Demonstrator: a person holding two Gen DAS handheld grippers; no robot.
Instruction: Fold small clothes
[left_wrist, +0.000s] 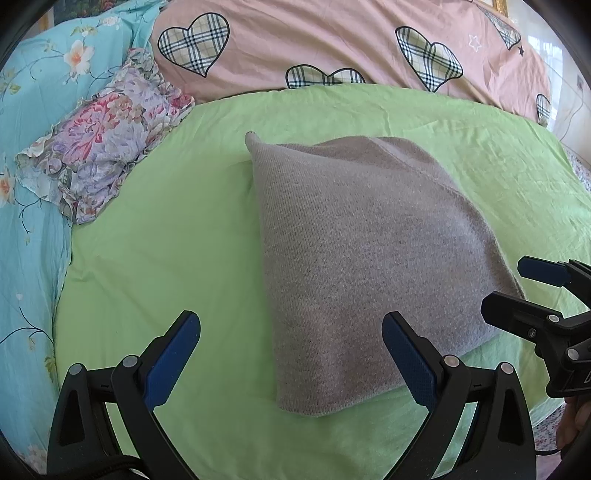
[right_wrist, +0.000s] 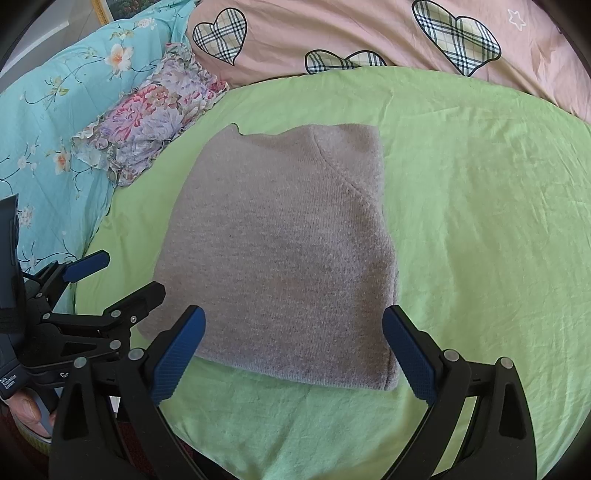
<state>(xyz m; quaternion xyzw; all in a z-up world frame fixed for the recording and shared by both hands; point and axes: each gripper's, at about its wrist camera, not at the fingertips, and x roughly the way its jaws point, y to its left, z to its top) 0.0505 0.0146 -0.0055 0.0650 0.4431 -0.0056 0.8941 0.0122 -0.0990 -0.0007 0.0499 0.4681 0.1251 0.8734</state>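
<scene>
A grey knitted garment (right_wrist: 280, 251), folded into a compact block, is lying flat on a light green sheet (right_wrist: 480, 206) spread over the bed. Its 1 pointed corner is sticking up at the far left edge.

The left gripper (left_wrist: 291, 358) is hovering over the garment's near left edge with its 2 blue-padded fingers (left_wrist: 173, 358) spread wide, holding nothing. The right gripper (right_wrist: 293, 354) is hanging over the near edge of the garment, its jaws likewise wide apart and empty.

A crumpled floral cloth in purple and pink (left_wrist: 107, 136) is lying just off the sheet's far left corner, on a turquoise flowered quilt (left_wrist: 33, 92). A pink cover printed with plaid hearts (left_wrist: 332, 40) is running along the far side.
</scene>
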